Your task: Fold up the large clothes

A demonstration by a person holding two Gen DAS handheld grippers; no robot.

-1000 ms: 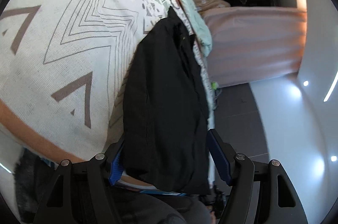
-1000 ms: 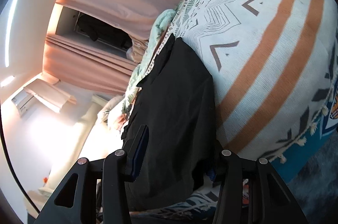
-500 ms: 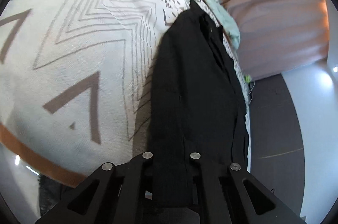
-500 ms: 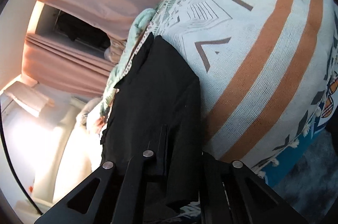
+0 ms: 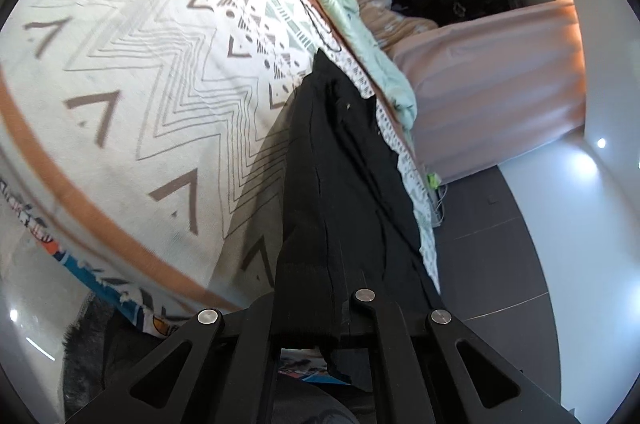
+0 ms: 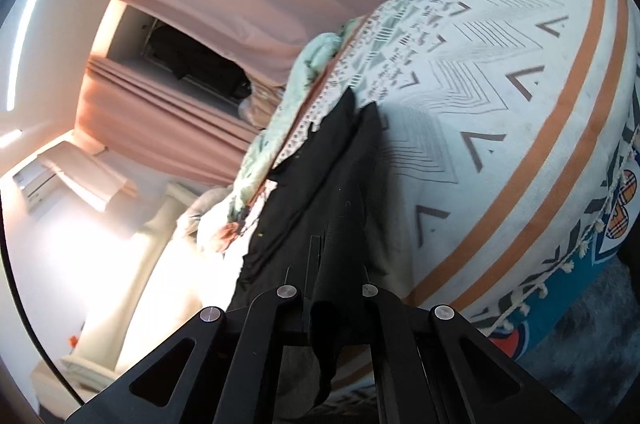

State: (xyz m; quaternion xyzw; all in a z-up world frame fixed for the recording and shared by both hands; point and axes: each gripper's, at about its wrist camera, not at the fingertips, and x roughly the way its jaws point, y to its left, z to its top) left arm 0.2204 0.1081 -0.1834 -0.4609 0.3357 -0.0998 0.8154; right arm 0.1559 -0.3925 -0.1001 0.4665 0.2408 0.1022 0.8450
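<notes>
Both tongs have just snapped shut: the left gripper (image 5: 316, 308) and right gripper (image 6: 334, 288) each pinch the near hem of the black garment (image 5: 344, 184), now lifting off the patterned bedspread (image 5: 140, 84) — fold-over begins.

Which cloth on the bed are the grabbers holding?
The black garment. Both grippers, left and right, are shut on it; the mint-green blanket and patterned bedspread lie untouched.
</notes>
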